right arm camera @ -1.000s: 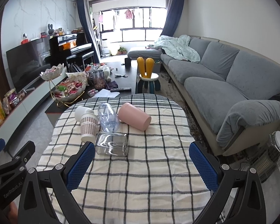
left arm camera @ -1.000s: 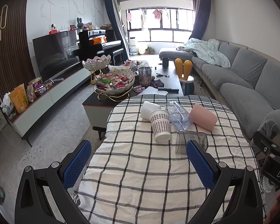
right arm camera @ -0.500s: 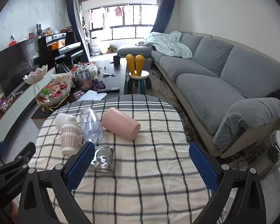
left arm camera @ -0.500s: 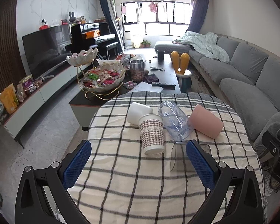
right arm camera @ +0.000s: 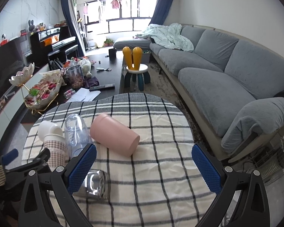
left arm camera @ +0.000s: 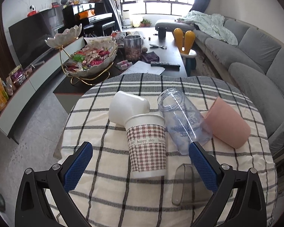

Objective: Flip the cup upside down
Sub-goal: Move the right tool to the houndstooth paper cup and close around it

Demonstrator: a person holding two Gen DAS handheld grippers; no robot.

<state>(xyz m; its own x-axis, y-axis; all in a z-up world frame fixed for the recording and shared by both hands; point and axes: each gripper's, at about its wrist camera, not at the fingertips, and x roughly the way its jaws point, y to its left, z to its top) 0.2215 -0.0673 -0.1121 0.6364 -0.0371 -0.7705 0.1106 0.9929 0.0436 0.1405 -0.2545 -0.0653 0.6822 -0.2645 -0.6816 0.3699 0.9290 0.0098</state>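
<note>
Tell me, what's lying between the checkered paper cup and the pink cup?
A clear plastic bottle lies on its side between the checkered paper cup and the pink cup. The left wrist view shows it best.

checked tablecloth (left arm camera: 108, 170) – five cups (left arm camera: 147, 143) lying, standing

left wrist: low, near cups (left arm camera: 145, 143) | right wrist: higher, same table (right arm camera: 161, 170)
</note>
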